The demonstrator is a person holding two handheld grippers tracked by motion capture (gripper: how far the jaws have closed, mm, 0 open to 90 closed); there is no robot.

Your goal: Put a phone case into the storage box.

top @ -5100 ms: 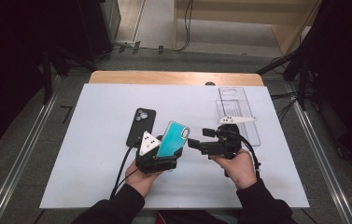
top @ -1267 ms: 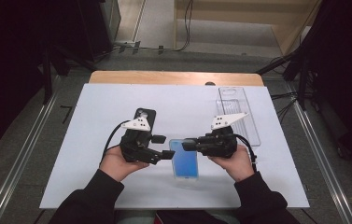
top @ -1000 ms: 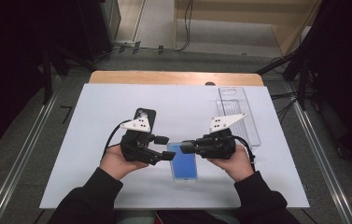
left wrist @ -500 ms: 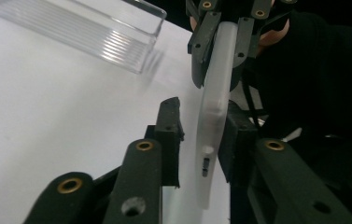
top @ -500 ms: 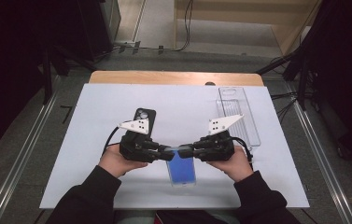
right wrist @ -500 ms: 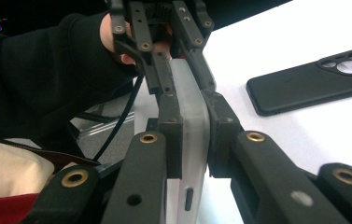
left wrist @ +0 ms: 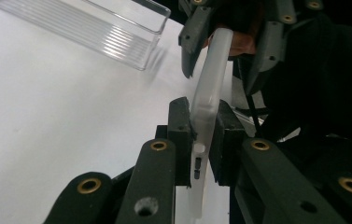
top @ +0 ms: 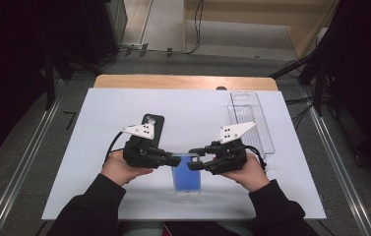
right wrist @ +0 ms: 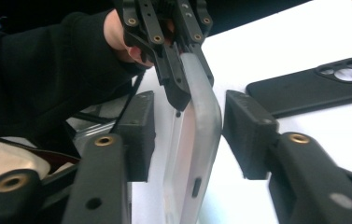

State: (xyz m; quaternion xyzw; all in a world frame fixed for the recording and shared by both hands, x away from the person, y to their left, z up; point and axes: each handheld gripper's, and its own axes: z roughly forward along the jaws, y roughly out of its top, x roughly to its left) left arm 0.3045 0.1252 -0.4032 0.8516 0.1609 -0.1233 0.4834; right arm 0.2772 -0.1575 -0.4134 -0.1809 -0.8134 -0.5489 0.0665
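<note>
Left gripper view shows the left gripper [left wrist: 205, 140] pinching the translucent phone case [left wrist: 208, 100] by its edge. Right gripper [right wrist: 190, 135] jaws, just opening, stand apart around it, seemingly without contact. Farther off lie a black case [top: 152, 129] and clear tray [top: 252, 120].

Bare table [top: 94, 162] left of the grippers — black phone case [top: 152, 129] behind, clear tray [top: 252, 120] blocks the right.
</note>
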